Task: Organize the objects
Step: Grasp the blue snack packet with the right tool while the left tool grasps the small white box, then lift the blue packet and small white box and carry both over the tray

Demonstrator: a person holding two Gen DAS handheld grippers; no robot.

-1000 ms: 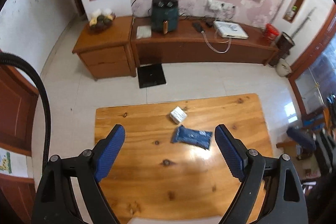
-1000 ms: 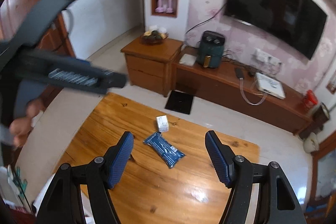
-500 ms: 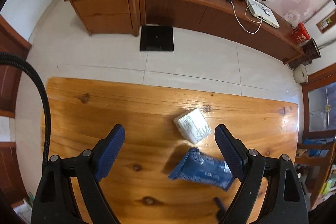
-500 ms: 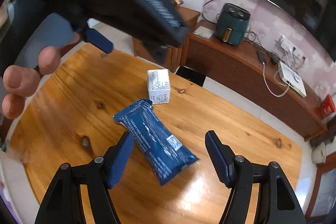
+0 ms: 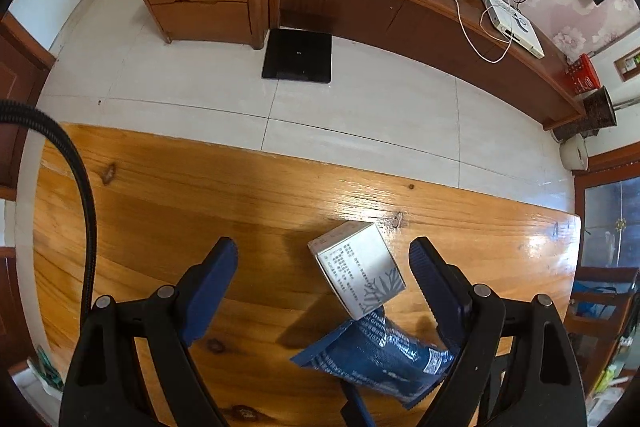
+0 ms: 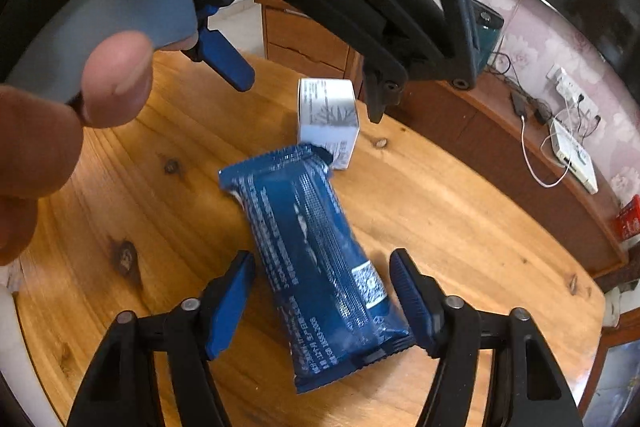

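Blue-padded right gripper (image 6: 322, 301), jaws just closing but not pressing, straddles the blue snack packet (image 6: 316, 259) to grasp it, while the wide-open, empty left gripper (image 5: 324, 279) brackets the white box (image 5: 358, 275).

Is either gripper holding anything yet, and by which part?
Nothing yet. The right gripper, jaws just closing, straddles the blue packet; the left gripper brackets the white box, untouched.

Your left claw (image 6: 320, 39) fills the top of the right wrist view, blurred, and hides the top of the box (image 6: 327, 115). The pack (image 6: 320, 259) covers that box's near corner. In the left wrist view, the pack (image 5: 376, 359) is partly behind the claw's right finger (image 5: 436, 291), and the box (image 5: 358, 273) overlaps its upper end. Print on both is too small to read. Your hand (image 6: 60, 131) is cut off at the edge, left of the pack.
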